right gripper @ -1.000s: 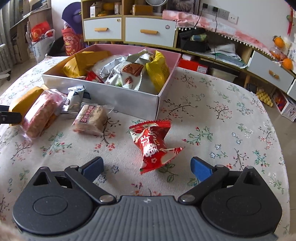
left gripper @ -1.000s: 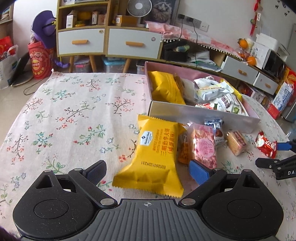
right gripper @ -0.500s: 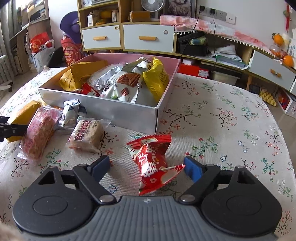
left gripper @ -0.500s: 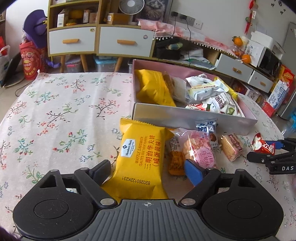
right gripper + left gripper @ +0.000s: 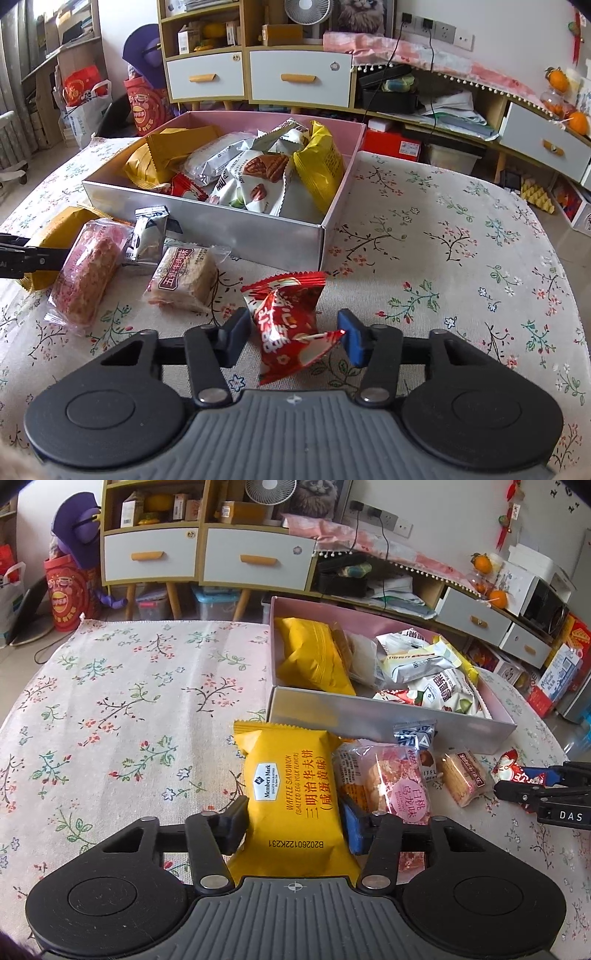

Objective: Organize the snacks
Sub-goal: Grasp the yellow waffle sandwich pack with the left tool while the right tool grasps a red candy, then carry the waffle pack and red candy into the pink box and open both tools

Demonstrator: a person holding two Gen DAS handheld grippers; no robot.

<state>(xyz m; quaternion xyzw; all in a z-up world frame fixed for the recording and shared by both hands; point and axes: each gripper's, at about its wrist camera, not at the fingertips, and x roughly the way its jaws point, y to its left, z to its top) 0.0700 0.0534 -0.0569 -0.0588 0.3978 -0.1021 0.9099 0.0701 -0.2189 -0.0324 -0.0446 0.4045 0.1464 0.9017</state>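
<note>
On the flowered tablecloth [image 5: 122, 709], in front of the snack box [image 5: 369, 714], your left gripper [image 5: 293, 825] pinches the yellow waffle pack [image 5: 291, 794]. Your right gripper [image 5: 293, 334] brackets the red candy wrapper [image 5: 290, 321], fingers touching its edges.

The left gripper [image 5: 293, 829] is held low, and both of its pads are pressed against a yellow packet [image 5: 293, 794]. The right gripper [image 5: 293, 338] is held low too, its jaws set around a red packet [image 5: 286, 317], not fully pressed
</note>
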